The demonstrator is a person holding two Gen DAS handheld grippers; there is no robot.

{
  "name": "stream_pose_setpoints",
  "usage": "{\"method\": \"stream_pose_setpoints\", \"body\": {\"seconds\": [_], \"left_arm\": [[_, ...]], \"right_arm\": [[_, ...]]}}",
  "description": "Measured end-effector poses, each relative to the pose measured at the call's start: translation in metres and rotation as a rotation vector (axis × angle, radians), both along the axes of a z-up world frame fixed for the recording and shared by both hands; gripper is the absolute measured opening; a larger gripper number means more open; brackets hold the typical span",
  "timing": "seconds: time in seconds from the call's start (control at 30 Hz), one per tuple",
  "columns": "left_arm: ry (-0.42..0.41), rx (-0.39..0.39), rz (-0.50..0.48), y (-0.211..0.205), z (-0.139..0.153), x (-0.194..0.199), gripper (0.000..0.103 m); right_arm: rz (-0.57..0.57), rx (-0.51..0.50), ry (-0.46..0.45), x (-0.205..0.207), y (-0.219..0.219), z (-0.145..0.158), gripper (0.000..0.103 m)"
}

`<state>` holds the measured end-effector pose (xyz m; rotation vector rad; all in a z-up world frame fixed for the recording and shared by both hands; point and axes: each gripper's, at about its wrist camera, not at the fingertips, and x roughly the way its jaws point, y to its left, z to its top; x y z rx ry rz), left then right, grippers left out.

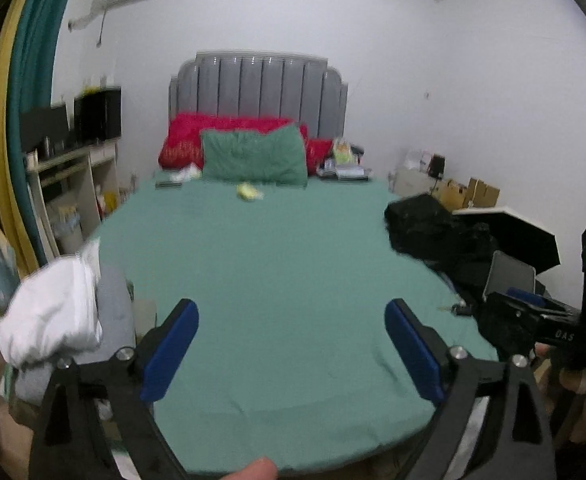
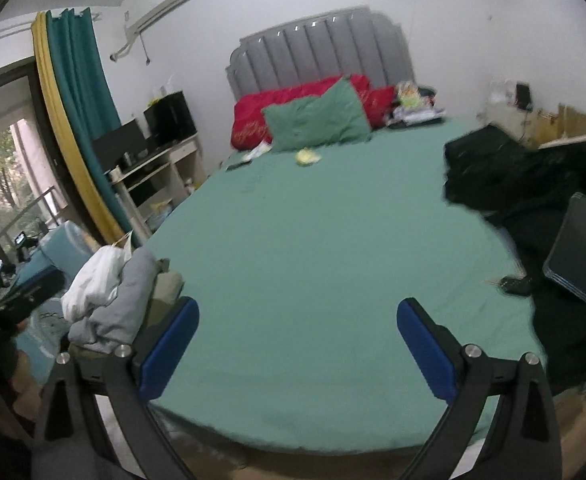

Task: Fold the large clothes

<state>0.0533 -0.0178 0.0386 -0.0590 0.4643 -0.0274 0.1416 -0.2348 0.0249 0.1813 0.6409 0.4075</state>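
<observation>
At the foot of the bed (image 2: 313, 240), both the left gripper (image 1: 291, 340) and right gripper (image 2: 297, 344) are hovering wide open and empty, while the clothes pile (image 2: 109, 296) at the left edge is looking soft, light and floppy, probably best pinched at a garment's hem or shoulder.

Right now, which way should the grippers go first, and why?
Probably toward the pile of clothes at the bed's left edge. Both the left gripper and the right gripper are open and hold nothing, and no garment is spread on the green sheet yet.

Clothes pile (image 2: 109, 296) at bed's (image 2: 313, 260) left edge, dark heap (image 2: 505, 172) right, pillows (image 2: 317, 118) behind.
</observation>
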Motion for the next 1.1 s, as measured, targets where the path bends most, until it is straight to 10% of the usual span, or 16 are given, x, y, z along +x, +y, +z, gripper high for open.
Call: {"method": "stream_pose_setpoints", "body": {"seconds": [0.5, 1.1], "left_arm": [[-0.218, 0.041, 0.087, -0.007, 0.054, -0.048, 0.103], [-0.131, 0.006, 0.114, 0.023, 0.022, -0.045, 0.103]], "right_arm": [[0.005, 0.001, -0.220, -0.048, -0.012, 0.075, 0.102], [0.043, -0.035, -0.241, -0.054, 0.026, 0.060, 0.102]]}}
